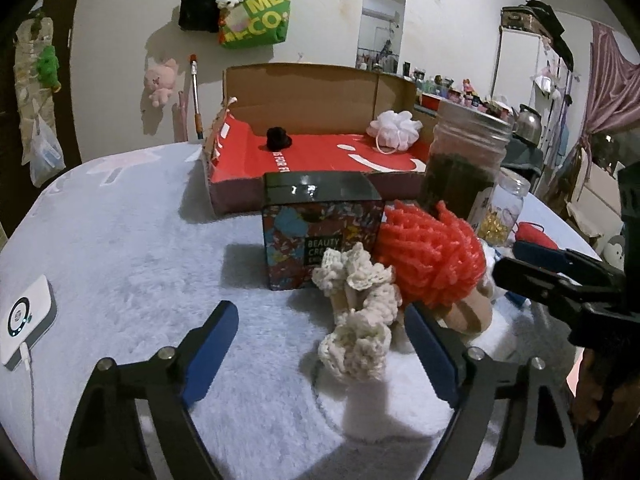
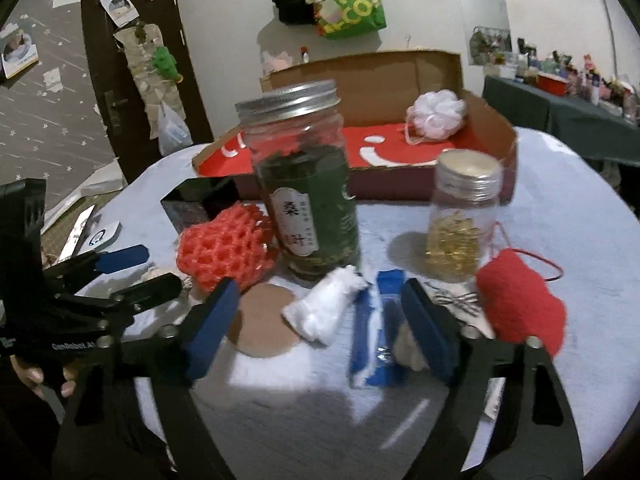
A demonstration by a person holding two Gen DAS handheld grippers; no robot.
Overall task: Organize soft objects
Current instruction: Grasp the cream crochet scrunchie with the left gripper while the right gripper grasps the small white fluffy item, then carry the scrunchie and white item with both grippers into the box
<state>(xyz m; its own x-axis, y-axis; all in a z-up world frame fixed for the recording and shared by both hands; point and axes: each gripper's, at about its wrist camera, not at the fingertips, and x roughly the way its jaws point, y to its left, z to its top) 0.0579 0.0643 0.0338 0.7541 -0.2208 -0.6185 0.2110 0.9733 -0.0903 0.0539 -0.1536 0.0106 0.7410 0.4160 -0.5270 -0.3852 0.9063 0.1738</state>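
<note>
**Op A:** From my left camera, my left gripper (image 1: 320, 344) has its fingers wide apart, holding nothing. The cream crocheted piece (image 1: 358, 320) lies on the white fuzzy cover (image 1: 120, 272) between them, nearer the right finger. Where's everything against the tall jar?

**Op B:** From my right camera, the tall jar (image 2: 306, 184) with the metal lid stands upright in front of the cardboard box (image 2: 400, 76). The orange net ball (image 2: 224, 250) sits just left of the jar, touching it. A white wad (image 2: 324, 304) lies just in front of the jar's base, with a brown round pad (image 2: 264, 320) beside it.

**Op A:** And my right gripper?

**Op B:** The right gripper (image 2: 320, 316) is spread open too, empty. A blue packet (image 2: 378, 332) lies just inside its right finger. Right of the jar stands a small jar (image 2: 464, 220) of gold bits, and the red knitted piece (image 2: 520, 308) is beyond that.

**Op A:** Behind the jar, a white mesh puff (image 1: 394, 128) rests inside the box, and a small black item (image 1: 278, 138) too.
</note>
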